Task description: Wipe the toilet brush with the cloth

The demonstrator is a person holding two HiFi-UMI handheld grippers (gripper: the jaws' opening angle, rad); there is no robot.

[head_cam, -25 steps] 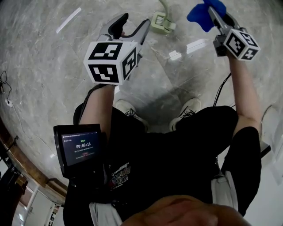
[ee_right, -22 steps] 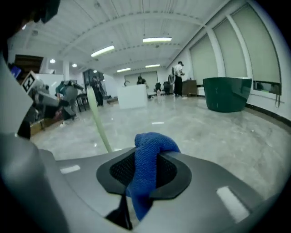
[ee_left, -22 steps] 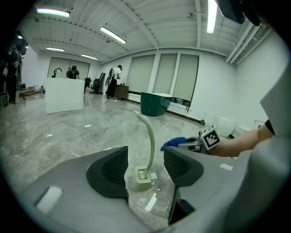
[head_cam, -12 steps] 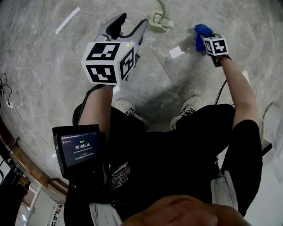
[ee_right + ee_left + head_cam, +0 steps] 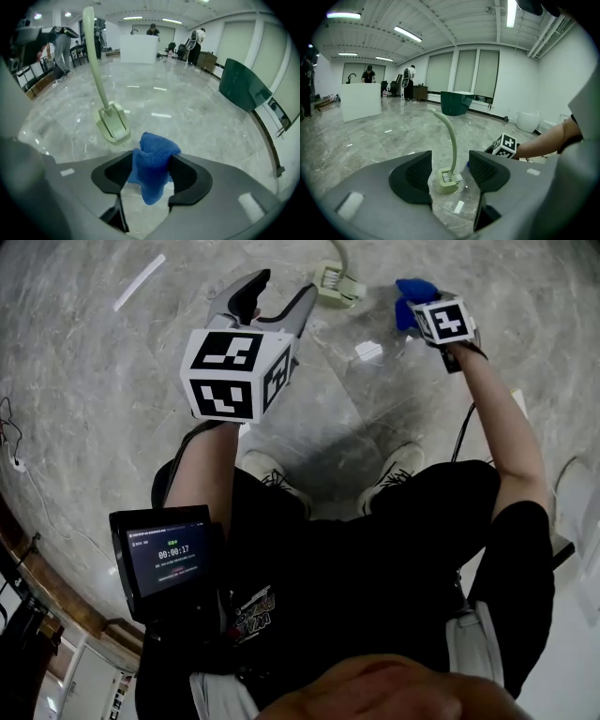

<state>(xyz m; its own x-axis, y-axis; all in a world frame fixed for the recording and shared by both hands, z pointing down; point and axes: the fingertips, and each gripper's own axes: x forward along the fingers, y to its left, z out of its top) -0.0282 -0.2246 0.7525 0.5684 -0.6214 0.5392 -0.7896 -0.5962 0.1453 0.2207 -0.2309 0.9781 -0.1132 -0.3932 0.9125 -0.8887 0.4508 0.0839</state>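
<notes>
A pale green toilet brush (image 5: 339, 284) stands in its square holder on the marble floor, with its curved handle (image 5: 451, 136) rising. My left gripper (image 5: 281, 298) hovers short of it, open and holding nothing; the brush holder (image 5: 447, 180) shows through the gap between its jaws. To the right of the brush, my right gripper (image 5: 417, 306) points steeply down near the floor. Its jaws have just been opening, and the blue cloth (image 5: 152, 161) still sits bunched between them, loosely touching both pads. The brush holder (image 5: 112, 124) stands just beyond that cloth.
A white strip (image 5: 139, 282) lies on the floor at far left. The person's shoes (image 5: 272, 470) stand below the grippers. A screen (image 5: 169, 554) is strapped to the left forearm. A dark green bin (image 5: 456, 102), a white counter (image 5: 361, 101) and people stand far off.
My right gripper has dropped from high up down toward the floor beside the brush, tipping steeply downward with the cloth. Its jaws have spread. The left gripper has stayed put.
</notes>
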